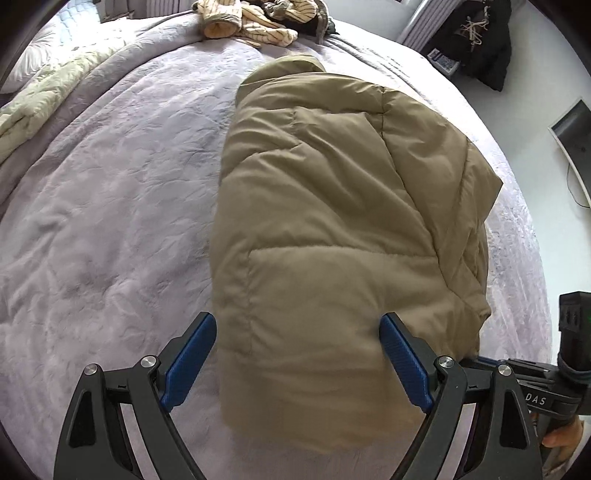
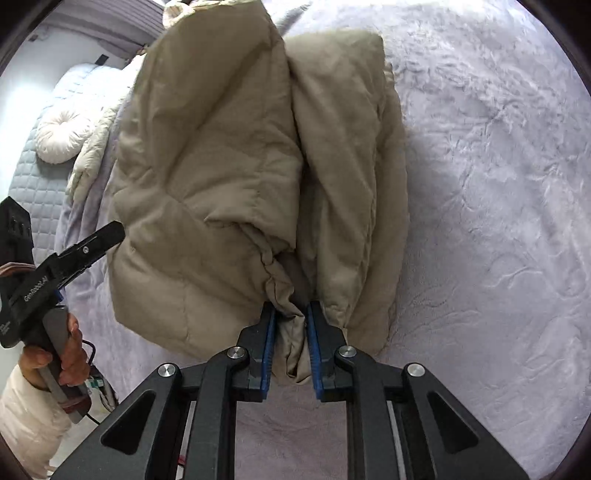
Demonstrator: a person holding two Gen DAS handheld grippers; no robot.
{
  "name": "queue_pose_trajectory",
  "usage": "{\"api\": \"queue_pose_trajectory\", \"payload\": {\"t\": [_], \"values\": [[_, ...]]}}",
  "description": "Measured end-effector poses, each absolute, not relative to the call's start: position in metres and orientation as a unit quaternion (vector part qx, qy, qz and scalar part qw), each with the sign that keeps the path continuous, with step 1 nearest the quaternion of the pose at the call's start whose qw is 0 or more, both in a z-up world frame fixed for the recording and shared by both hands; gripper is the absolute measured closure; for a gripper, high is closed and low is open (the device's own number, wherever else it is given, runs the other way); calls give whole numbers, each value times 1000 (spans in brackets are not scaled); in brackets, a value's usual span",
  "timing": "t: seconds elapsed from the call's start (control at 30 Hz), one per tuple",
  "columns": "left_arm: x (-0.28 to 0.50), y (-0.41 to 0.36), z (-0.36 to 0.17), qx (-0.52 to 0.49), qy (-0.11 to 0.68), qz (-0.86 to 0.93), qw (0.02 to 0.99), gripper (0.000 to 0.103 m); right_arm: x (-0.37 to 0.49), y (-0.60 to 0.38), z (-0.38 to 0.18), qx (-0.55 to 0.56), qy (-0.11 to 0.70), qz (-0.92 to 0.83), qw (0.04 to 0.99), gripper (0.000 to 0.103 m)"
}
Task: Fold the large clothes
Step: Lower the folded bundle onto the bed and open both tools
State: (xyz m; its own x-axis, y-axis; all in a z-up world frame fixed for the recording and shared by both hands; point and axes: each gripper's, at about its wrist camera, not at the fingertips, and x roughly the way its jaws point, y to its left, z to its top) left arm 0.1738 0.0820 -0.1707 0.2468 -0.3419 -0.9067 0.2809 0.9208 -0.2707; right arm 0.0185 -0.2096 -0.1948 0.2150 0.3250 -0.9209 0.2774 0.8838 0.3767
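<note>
A tan puffer jacket [image 1: 332, 206] lies folded lengthwise on the lilac bedspread [image 1: 110, 206]. My left gripper [image 1: 297, 325] is open, its blue pads either side of the jacket's near end, just above it. In the right wrist view the same jacket [image 2: 229, 177] shows bunched, and my right gripper [image 2: 290, 310] is shut on a gathered fold of its near edge. The left gripper [image 2: 107, 232] appears there at the left, held in a hand.
A pile of striped cream clothes [image 1: 255, 22] lies at the far edge of the bed. A pale green blanket [image 1: 40, 96] lies at the left. A round white cushion [image 2: 61, 138] sits on a quilted grey cover. Dark items [image 1: 476, 40] are beyond the bed.
</note>
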Motion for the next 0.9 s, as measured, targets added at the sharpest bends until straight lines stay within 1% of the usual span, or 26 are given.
{"api": "queue_pose_trajectory", "payload": {"t": [0.27, 0.4, 0.43, 0.5, 0.9], "values": [[153, 93, -154, -15, 587, -188, 787, 12, 26, -205, -175, 234, 623, -5, 746, 84], [143, 98, -147, -8, 590, -189, 785, 12, 5, -202, -158, 233, 619, -13, 750, 84], [141, 99, -145, -6, 591, -189, 785, 11, 3, -201, -156, 234, 619, -15, 750, 84], [136, 100, -141, -5, 590, -189, 785, 2, -5, -202, -149, 236, 620, -19, 748, 84], [115, 108, -126, 11, 592, -170, 788, 1, -19, -188, -132, 234, 620, -22, 749, 84]]}}
